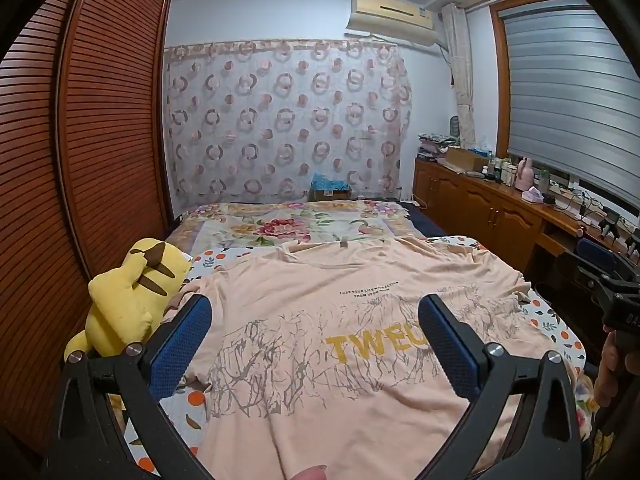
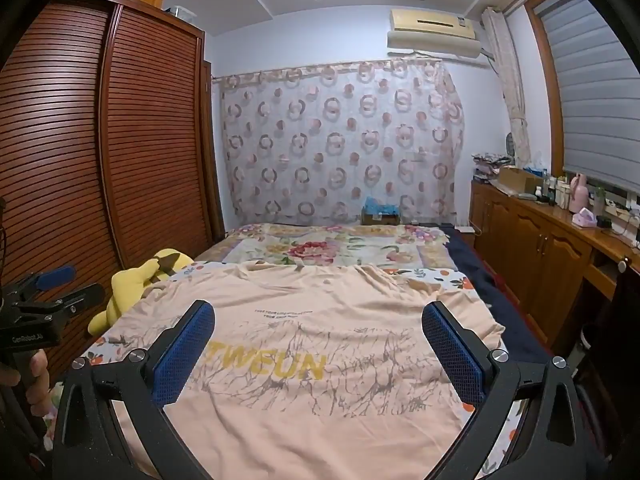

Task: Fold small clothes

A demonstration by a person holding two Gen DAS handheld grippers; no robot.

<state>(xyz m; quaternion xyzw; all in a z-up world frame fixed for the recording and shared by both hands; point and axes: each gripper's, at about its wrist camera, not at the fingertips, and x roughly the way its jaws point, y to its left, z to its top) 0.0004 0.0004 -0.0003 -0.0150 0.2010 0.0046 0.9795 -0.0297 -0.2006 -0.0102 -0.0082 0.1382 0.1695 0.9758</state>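
A peach t-shirt [image 1: 320, 280] lies spread face up on the bed [image 1: 560, 320], lightly wrinkled, with yellow "TWEUN" lettering over grey branch print. Left gripper [image 1: 316, 320] and right gripper [image 2: 318, 328] hover above it, fingers wide apart, empty.

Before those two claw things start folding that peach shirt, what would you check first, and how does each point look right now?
1. T-shirt spread flat, print up, on the bed: ok, a few wrinkles.
2. Left gripper open and empty: ok.
3. Right gripper open and empty: ok.
4. Sleeves laid out: cannot tell; both sides look bunched.
5. Yellow plush toy clear of the shirt: not ok, it sits against the shirt's left edge.
6. Near hem reachable: cannot tell, it is out of view.
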